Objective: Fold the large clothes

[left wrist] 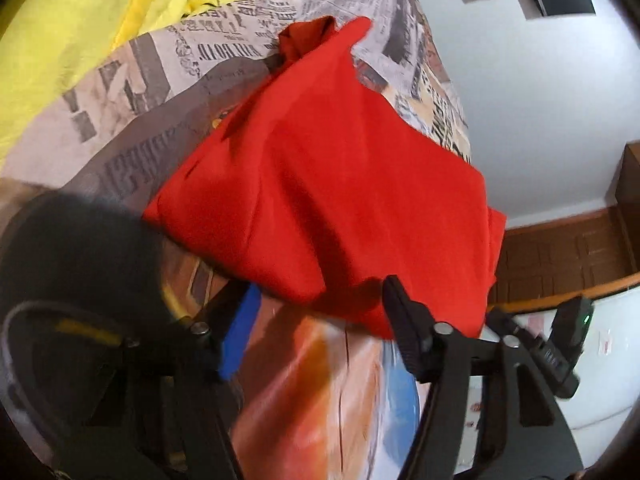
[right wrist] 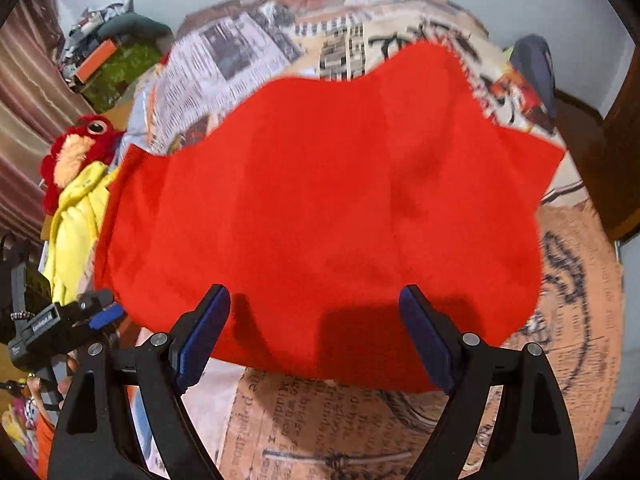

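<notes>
Left wrist view: the left gripper (left wrist: pixel 316 312) had its jaws spread wide and gripped nothing. Just ahead of them lay the red garment (left wrist: pixel 336 184), already folded into a thick, compact bundle on the printed bedspread (left wrist: pixel 160 80). One bunched corner stuck up at the far end, and the near edge hung slightly past the jaws. A yellow cloth (left wrist: pixel 80 24) sat crumpled beyond it, well apart from the red one. Part of the right gripper (left wrist: pixel 568 344) showed at the lower right, beside the garment's edge.

Right wrist view: the right gripper (right wrist: pixel 316 332) was likewise released, jaws wide with only the garment's (right wrist: pixel 320 200) near edge between and in front of them, not pinched. From here the red piece looked broad and fairly flat, with wavy, uneven far edges. A plush toy (right wrist: pixel 76 152) and the yellow cloth (right wrist: pixel 76 228) lay to the left, touching or just beside the red fabric; I could not tell which. The left gripper (right wrist: pixel 100 316) sat at that side, near the garment's corner.

By my reading, the folding of this garment was well advanced: several layers were stacked and both grippers had let go. What seemed left was tidying the raised corner and ragged edges, perhaps one more fold, and then the yellow cloth, which looked unfolded.
</notes>
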A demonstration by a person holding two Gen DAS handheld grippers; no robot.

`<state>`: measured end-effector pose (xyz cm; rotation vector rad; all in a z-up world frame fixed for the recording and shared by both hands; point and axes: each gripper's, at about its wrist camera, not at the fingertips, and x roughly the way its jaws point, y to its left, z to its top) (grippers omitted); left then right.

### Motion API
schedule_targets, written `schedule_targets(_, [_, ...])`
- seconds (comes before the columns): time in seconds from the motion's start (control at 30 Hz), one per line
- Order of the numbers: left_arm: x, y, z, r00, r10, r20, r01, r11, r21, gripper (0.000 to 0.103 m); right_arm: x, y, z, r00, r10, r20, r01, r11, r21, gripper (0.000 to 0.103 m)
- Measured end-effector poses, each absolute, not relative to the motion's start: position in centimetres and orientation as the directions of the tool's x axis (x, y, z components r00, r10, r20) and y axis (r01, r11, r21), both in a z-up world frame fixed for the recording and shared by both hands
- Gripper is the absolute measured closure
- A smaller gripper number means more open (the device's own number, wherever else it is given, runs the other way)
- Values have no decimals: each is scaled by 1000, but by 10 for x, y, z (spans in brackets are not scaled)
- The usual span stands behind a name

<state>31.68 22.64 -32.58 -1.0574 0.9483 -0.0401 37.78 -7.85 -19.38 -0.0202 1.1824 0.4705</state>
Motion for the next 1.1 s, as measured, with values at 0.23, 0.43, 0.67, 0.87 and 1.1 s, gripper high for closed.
schedule_targets(0.23, [349, 239, -352, 702, -419, -576, -416, 416, -809, 74, 382, -85, -199, 282, 387, -878, -345, 895, 284, 19])
schedule_targets(0.43, [372, 235, -344, 689, -341, -640, -474, 456, -753, 91, 379, -78, -195, 292, 360, -886, -357, 900, 248, 19])
schedule_targets(0.67, [342, 228, -250, 768, -165, -619, -399, 632, -664, 98, 371, -62, -171, 334, 336, -881, -397, 898, 192, 19])
schedule_targets(0.87, [319, 227, -183, 848, -81, -524, -339, 677, -653, 99, 361, -16, -167, 319, 345, -883, -485, 859, 161, 19])
schedule_targets(1.1, [311, 201, -146, 858, -69, -510, -288, 756, -588, 99, 332, 38, -214, 217, 323, -921, -612, 780, 129, 12])
